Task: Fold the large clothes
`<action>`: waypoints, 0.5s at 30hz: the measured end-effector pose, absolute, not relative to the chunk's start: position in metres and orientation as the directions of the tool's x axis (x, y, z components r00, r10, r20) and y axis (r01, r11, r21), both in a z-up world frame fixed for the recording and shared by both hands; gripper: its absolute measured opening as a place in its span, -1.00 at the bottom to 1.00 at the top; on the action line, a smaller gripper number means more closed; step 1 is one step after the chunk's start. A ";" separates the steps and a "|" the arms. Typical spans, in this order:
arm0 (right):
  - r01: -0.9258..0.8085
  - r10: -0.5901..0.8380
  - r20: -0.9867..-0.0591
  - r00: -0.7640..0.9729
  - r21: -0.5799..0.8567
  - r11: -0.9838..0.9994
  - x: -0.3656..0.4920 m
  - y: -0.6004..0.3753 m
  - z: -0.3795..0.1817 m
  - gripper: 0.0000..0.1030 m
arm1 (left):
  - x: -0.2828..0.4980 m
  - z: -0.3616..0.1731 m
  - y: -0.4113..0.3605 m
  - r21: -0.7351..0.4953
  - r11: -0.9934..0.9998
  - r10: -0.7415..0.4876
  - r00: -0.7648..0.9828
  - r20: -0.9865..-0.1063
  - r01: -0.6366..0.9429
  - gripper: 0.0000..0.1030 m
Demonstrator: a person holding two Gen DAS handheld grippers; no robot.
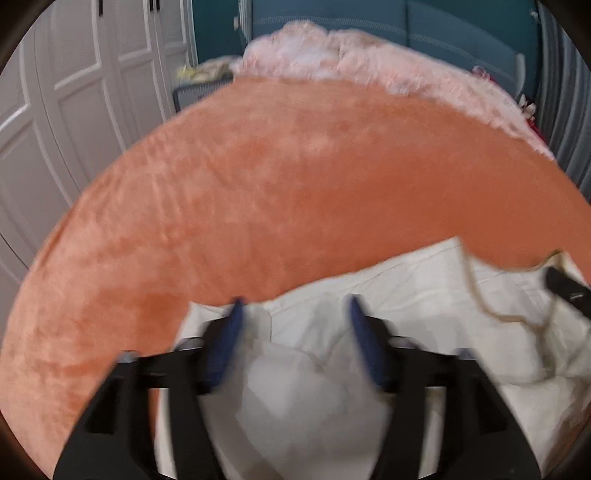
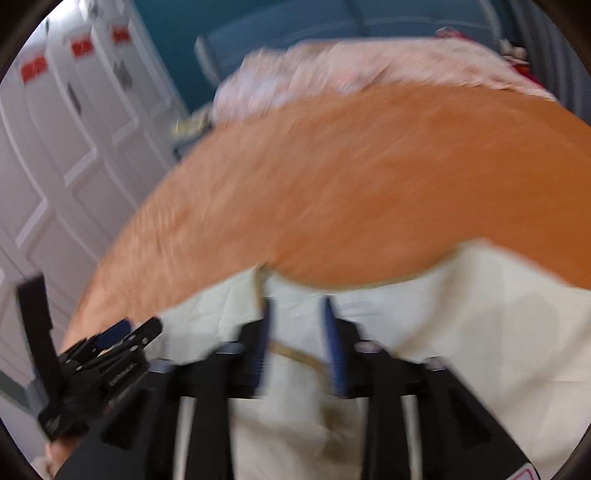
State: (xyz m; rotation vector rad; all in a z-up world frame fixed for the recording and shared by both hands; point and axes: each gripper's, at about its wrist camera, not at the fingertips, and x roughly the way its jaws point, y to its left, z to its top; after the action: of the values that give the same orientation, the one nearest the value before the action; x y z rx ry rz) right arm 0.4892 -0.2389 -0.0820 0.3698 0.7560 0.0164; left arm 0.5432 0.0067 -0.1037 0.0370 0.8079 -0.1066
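A cream-white garment (image 1: 406, 295) with tan edging lies rumpled on the near part of an orange plush bed cover (image 1: 277, 192). My left gripper (image 1: 295, 306) is open, its blue-padded fingers (image 1: 232, 332) spread over the cloth near its far edge. In the right wrist view the garment (image 2: 480, 332) fills the lower right. My right gripper (image 2: 295, 306) has its fingers (image 2: 264, 332) apart over a tan-trimmed edge (image 2: 295, 354); cloth lies between them, ungripped. The left gripper shows in the right wrist view (image 2: 122, 336) at lower left. Both views are motion-blurred.
A pink fluffy blanket (image 1: 351, 55) is heaped at the bed's far end against a teal headboard (image 1: 406, 22). White panelled wardrobe doors (image 1: 74, 92) stand along the left. The orange cover (image 2: 369, 177) spreads beyond the garment.
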 end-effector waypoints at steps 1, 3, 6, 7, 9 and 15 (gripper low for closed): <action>0.139 0.126 -0.644 0.755 0.344 0.929 0.473 -0.262 -0.072 0.06 | 0.535 -0.092 0.006 -0.033 0.991 -0.118 0.704 -0.700 0.133 0.35; 0.222 0.036 -0.633 0.774 0.324 0.920 0.445 -0.317 -0.057 0.15 | 0.526 -0.075 -0.003 -0.058 0.982 -0.168 0.705 -0.689 0.178 0.35; 0.345 -0.064 -0.690 0.721 0.278 0.897 0.431 -0.381 -0.061 0.16 | 0.521 -0.052 -0.040 -0.116 0.954 -0.278 0.670 -0.689 0.276 0.35; 0.384 -0.080 -0.721 0.689 0.269 0.883 0.430 -0.401 -0.066 0.16 | 0.522 -0.046 -0.060 -0.154 0.935 -0.332 0.641 -0.692 0.318 0.35; 0.424 -0.061 -0.751 0.657 0.302 0.854 0.429 -0.431 -0.077 0.16 | 0.527 -0.045 -0.095 -0.208 0.903 -0.405 0.582 -0.705 0.375 0.35; 0.455 0.043 -0.799 0.600 0.385 0.803 0.435 -0.461 -0.118 0.16 | 0.551 -0.083 -0.204 -0.280 0.854 -0.463 0.397 -0.793 0.438 0.35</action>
State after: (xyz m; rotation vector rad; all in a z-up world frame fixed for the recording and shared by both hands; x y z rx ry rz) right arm 0.4350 -0.4607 -0.1179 0.6100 0.9081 -0.2570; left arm 0.5511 -0.2042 -0.0832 -0.0278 1.0132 -0.5709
